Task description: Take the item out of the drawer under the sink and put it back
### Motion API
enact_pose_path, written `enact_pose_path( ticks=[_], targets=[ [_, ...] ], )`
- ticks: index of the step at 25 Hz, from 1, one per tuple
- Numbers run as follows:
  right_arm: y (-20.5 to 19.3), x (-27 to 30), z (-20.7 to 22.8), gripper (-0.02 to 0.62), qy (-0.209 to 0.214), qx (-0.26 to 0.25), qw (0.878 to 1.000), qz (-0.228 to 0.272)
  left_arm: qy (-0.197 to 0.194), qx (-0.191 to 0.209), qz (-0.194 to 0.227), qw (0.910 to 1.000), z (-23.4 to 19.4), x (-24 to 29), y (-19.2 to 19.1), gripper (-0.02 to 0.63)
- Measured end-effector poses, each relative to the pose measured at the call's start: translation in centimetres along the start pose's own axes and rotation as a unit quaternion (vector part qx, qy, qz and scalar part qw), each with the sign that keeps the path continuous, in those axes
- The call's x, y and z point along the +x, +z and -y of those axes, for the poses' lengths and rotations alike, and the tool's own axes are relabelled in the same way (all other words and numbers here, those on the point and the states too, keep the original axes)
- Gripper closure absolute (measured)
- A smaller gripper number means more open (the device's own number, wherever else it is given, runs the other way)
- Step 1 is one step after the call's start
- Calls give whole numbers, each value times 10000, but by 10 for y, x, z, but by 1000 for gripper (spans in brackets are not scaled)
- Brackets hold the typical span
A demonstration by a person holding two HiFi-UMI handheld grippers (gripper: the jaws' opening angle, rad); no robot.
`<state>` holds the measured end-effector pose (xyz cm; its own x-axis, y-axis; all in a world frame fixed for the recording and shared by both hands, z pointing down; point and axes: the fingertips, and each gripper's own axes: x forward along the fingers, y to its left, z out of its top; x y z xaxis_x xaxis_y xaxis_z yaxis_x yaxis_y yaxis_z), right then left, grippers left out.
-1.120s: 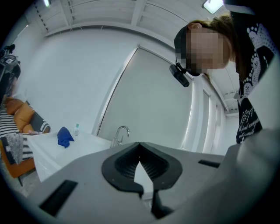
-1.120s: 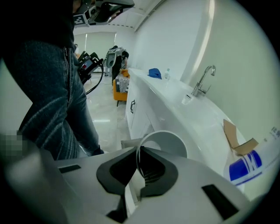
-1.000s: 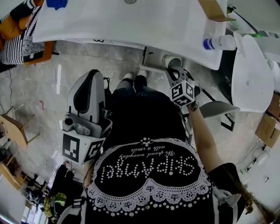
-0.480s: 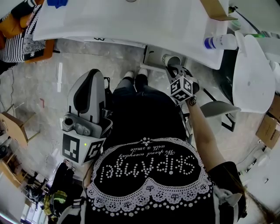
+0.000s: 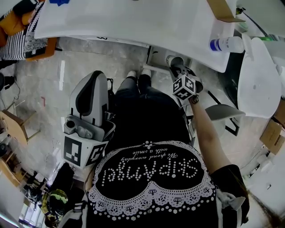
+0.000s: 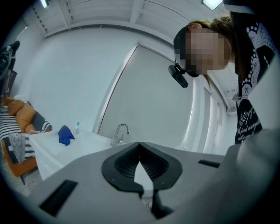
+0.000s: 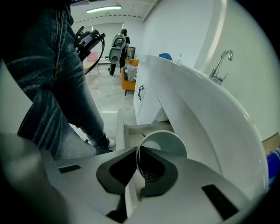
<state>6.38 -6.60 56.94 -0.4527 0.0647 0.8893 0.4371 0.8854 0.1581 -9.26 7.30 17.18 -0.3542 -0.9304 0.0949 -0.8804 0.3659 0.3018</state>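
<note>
In the head view my right gripper [image 5: 179, 70] is shut on the rim of a white cup [image 5: 174, 60]. It tilts steeply down just under the edge of the white sink counter [image 5: 133, 22]. Below the cup the open drawer [image 5: 152, 69] juts out from the cabinet. The right gripper view shows the cup [image 7: 162, 142] with its mouth toward the camera, its rim pinched between the pads, and the drawer [image 7: 120, 127] beneath it. My left gripper [image 5: 91, 95] rests level at the person's left side, shut, with nothing in it.
A faucet [image 7: 221, 63] stands on the counter. A white bottle with a blue cap [image 5: 225, 44] and a cardboard box [image 5: 220, 9] sit at the counter's right end. A white fixture [image 5: 258, 75] stands on the right. The person's legs [image 7: 65, 96] stand close to the drawer.
My right gripper has sunk a little with the cup, closer to the open drawer. The left gripper has stayed in place.
</note>
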Motion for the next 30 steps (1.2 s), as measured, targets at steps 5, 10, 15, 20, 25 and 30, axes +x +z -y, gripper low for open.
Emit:
enact_pose_path(
  ticks=[5, 10, 15, 20, 25, 30],
  targets=[
    [-6, 10, 6, 569, 52, -26, 9999, -82, 62, -60, -119, 9999, 1, 6, -5, 601],
    [-10, 19, 2, 569, 209, -53, 9996, -165, 159, -85, -243, 9995, 2, 7, -8, 601],
    [-14, 29, -1, 569, 332, -95, 9991, -257, 264, -60, -267, 9993, -2, 6, -8, 601],
    [-18, 39, 0, 569, 388, -111, 9985, -357, 303, -75, -315, 9990, -5, 7, -11, 601],
    [-22, 49, 4, 569, 397, -95, 9981, -469, 286, -87, -287, 9991, -5, 7, -12, 601],
    [-24, 59, 6, 569, 462, -132, 9973, -551, 281, -111, -305, 9991, -6, 8, -14, 601]
  ],
)
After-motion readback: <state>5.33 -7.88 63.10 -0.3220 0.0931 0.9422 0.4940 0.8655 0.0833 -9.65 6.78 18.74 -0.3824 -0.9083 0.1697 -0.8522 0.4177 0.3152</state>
